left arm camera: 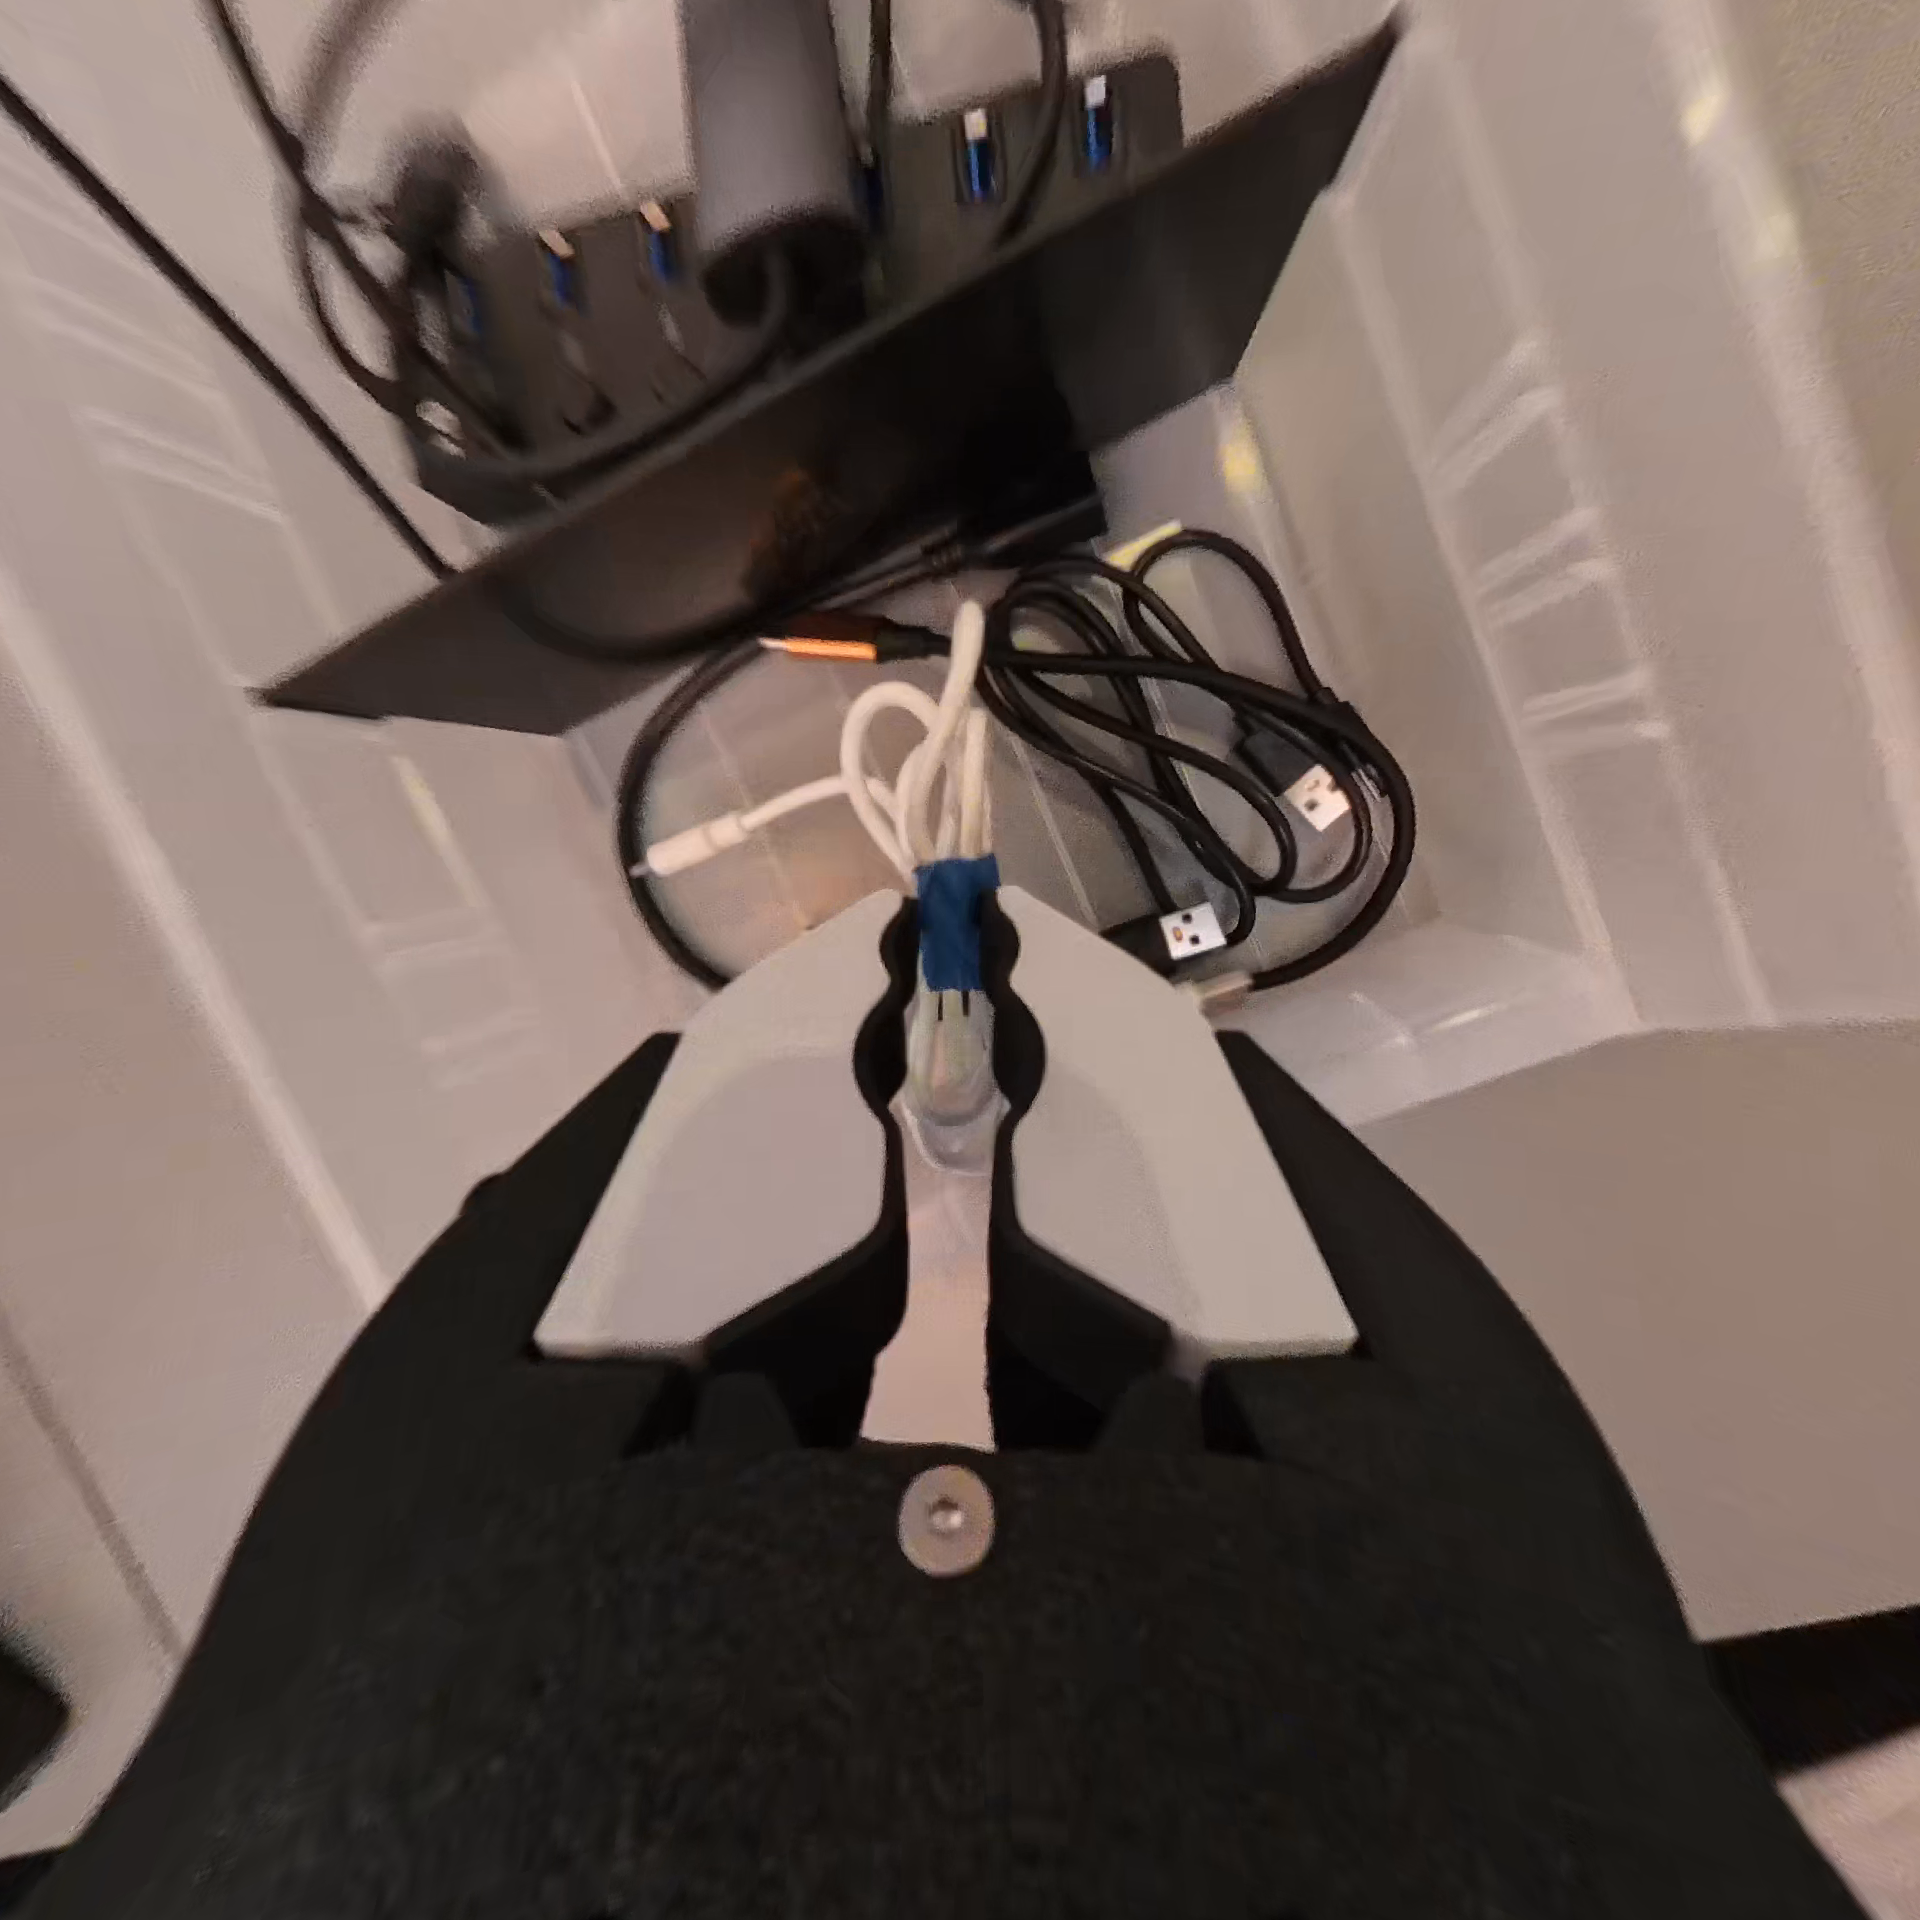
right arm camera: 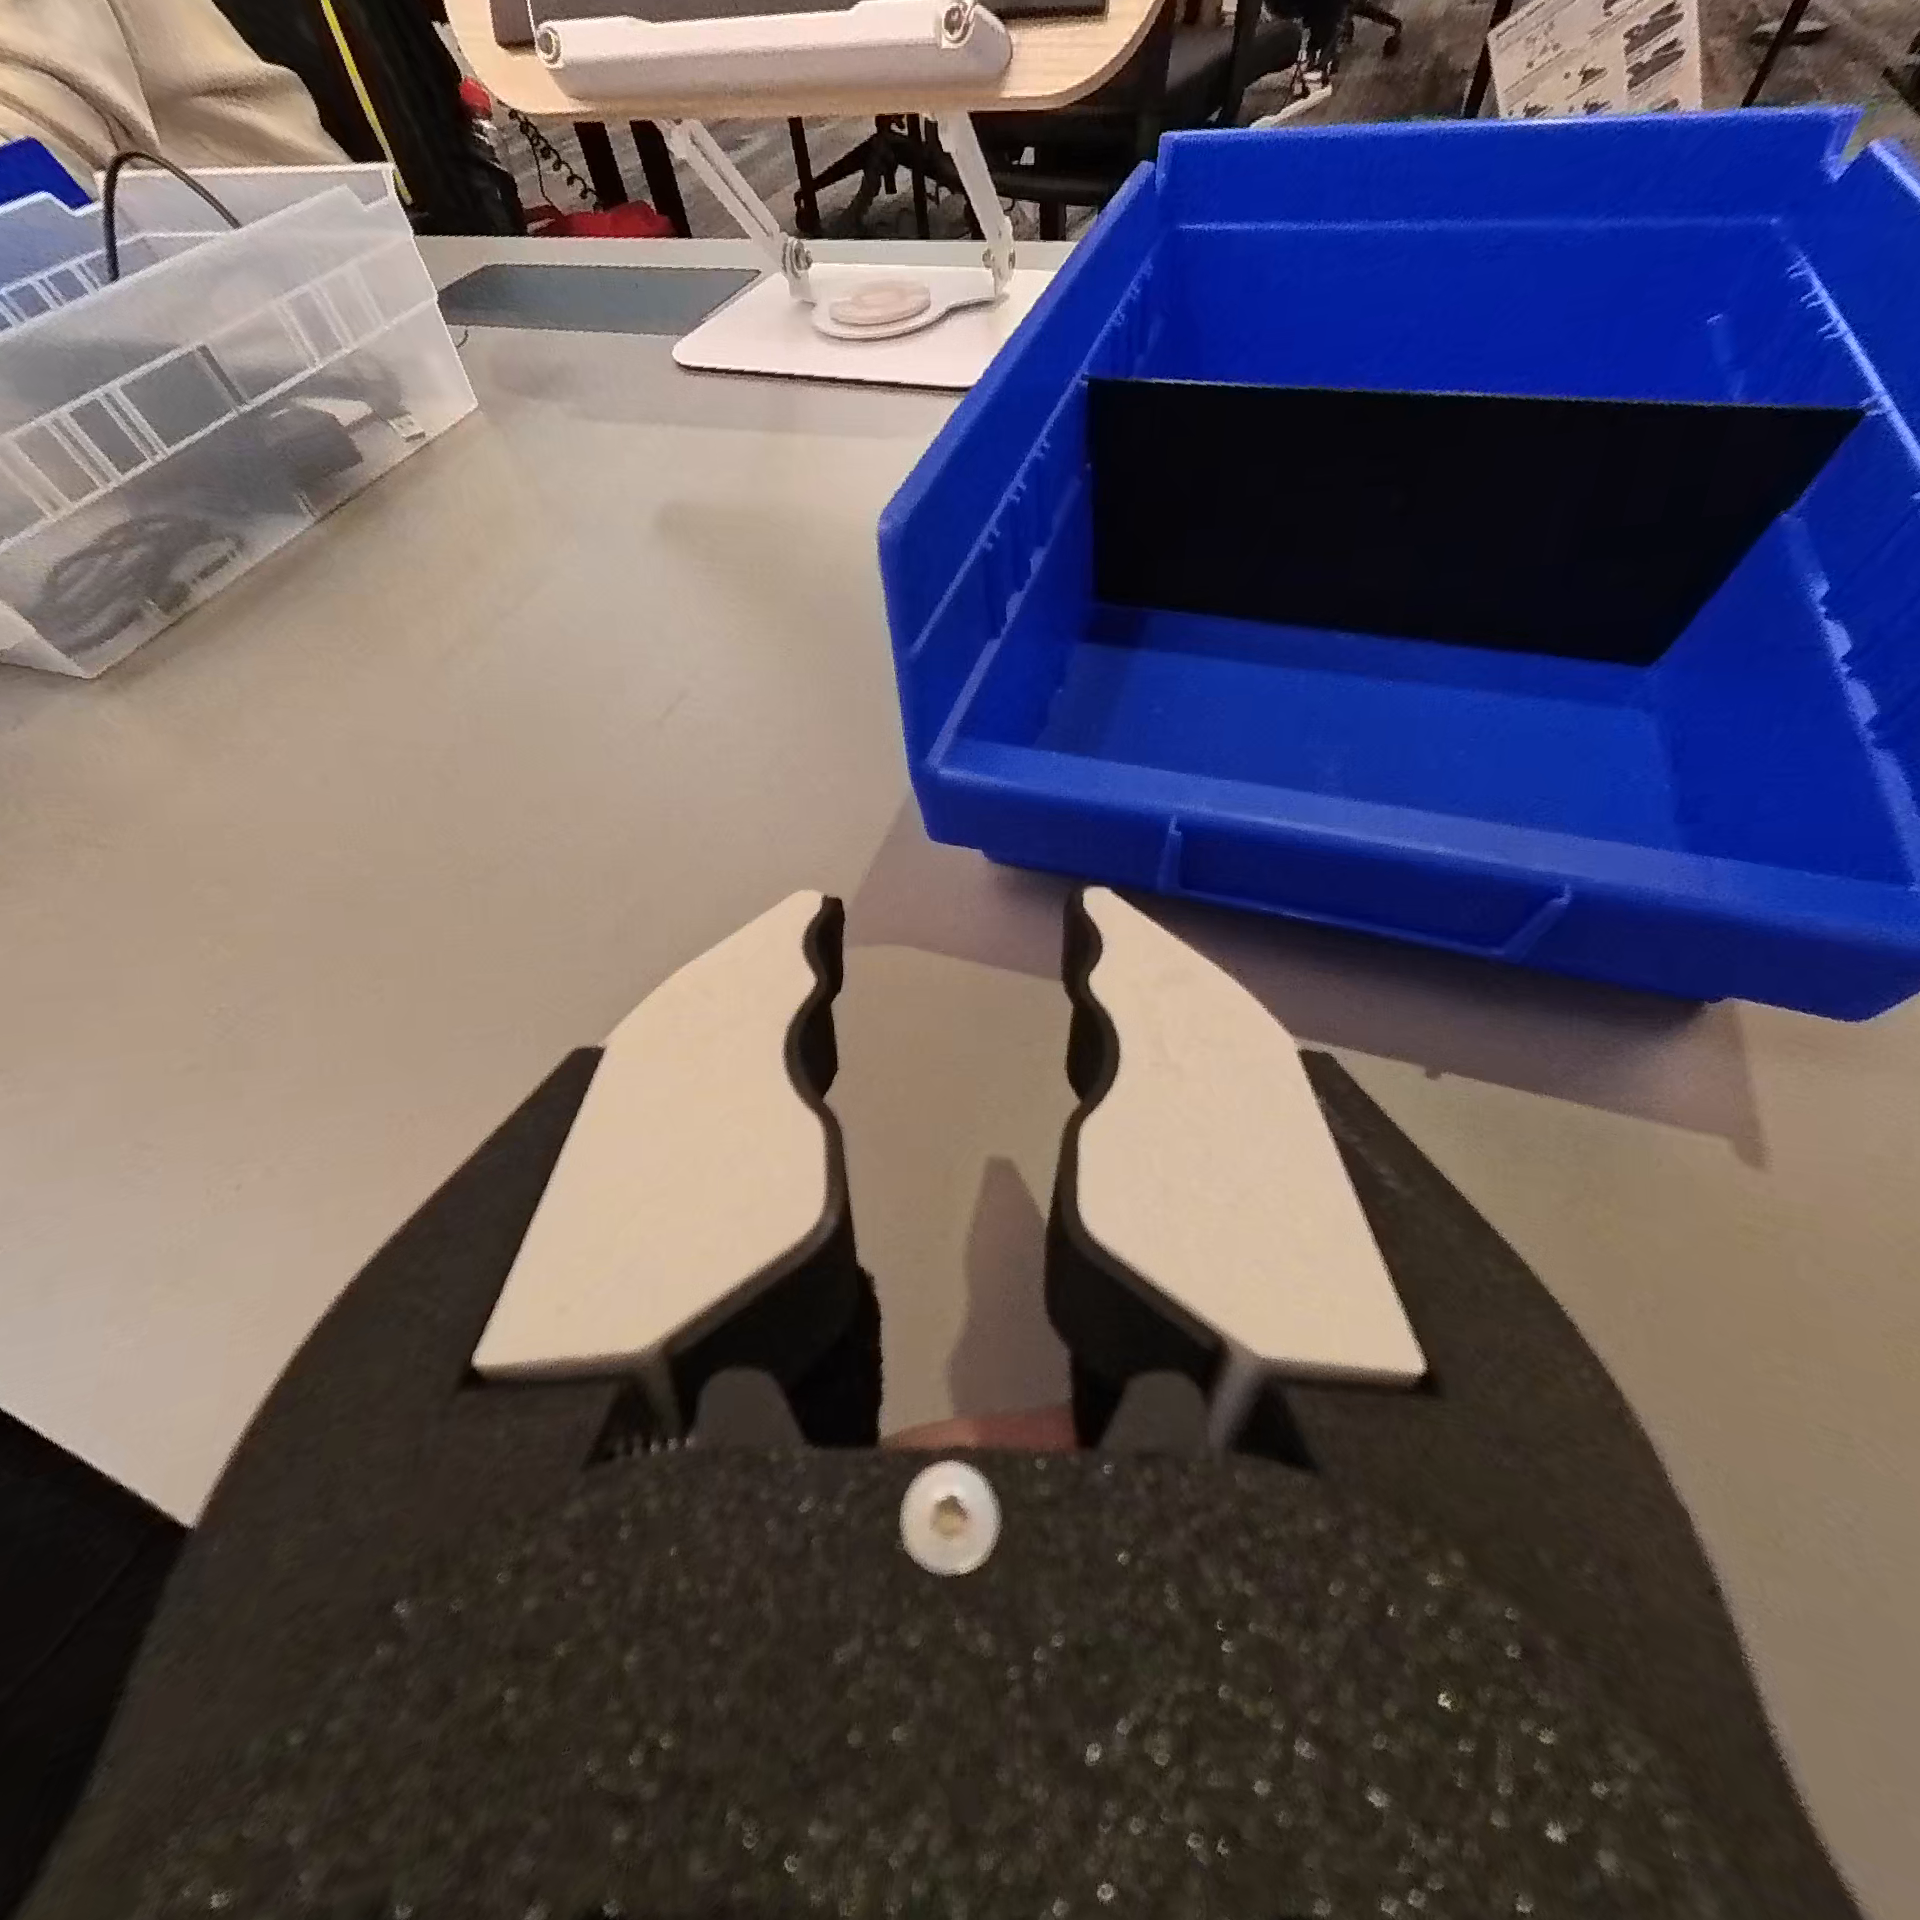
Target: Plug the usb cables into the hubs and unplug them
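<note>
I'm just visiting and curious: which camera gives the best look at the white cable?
The left wrist view. There the white cable, bundled with blue tape, sits right in front of the lens, pinched in the left tongs above a clear bin. The right wrist view shows none of it, only its own open tongs and a blue bin.

grey table (right arm camera: 436,935), blue bin (right arm camera: 1039,582), clear bin (right arm camera: 343,343)

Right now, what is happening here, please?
The left tongs are shut on a white cable bundled with blue tape, above a clear bin where black cables lie. The hubs sit behind a black divider. The right tongs are open and hold nothing, near a blue bin.
</note>
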A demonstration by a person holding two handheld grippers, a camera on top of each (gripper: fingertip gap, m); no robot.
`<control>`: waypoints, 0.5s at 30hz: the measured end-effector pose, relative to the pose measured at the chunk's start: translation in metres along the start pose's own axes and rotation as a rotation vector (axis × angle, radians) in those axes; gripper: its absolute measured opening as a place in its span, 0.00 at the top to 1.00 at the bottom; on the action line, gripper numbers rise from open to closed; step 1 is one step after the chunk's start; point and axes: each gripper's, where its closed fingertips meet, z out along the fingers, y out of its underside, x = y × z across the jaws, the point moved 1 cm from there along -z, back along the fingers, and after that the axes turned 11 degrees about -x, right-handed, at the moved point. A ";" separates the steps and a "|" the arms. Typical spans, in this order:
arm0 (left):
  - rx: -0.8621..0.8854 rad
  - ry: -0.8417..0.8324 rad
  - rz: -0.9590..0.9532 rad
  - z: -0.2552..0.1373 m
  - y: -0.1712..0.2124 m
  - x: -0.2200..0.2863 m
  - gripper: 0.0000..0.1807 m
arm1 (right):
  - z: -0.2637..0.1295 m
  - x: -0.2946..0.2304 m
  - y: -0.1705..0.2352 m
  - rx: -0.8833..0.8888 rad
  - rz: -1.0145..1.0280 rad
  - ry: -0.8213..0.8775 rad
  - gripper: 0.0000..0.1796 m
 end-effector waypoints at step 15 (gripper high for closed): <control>0.594 0.198 1.065 -0.112 -0.025 0.295 0.95 | -0.002 0.002 -0.002 0.016 0.029 -0.016 0.78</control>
